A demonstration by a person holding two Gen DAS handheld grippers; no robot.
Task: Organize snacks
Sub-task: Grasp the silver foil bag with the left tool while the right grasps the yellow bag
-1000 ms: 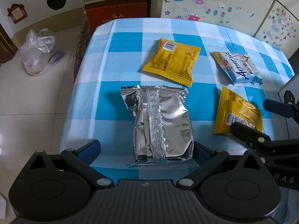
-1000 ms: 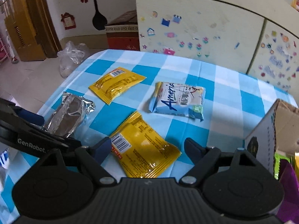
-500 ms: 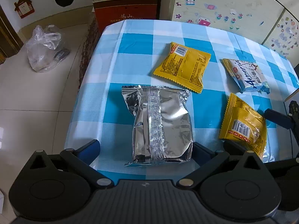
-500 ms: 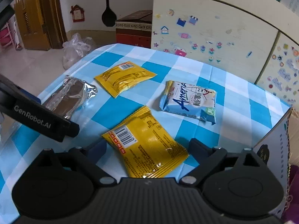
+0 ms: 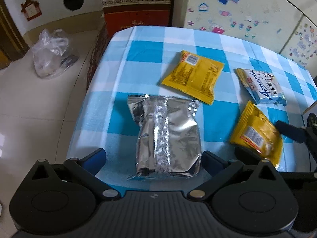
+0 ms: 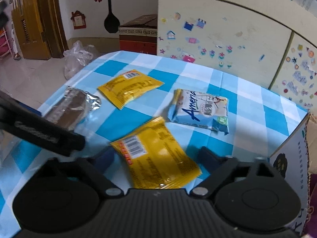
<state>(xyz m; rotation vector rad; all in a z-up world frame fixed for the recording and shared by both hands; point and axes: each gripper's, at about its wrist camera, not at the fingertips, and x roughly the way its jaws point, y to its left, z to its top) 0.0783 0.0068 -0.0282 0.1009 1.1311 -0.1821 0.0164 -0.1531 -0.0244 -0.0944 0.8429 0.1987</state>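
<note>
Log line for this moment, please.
left gripper: open around crinkled silver foil packet | right gripper: closing on near yellow snack packet | blue-white packet: on checked tablecloth

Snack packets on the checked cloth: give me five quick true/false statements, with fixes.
1. Two yellow foil packets lie on the blue-and-white checked tablecloth. True: far one, near one.
2. The crinkled silver foil packet sits between the left gripper fingers. True.
3. The right gripper frames the white-and-blue Ameria packet. False: its closing jaws flank the near yellow packet.
4. The clear plastic bag lies on the table. False: on the floor.
5. The far yellow packet shows a barcode. True.
</note>
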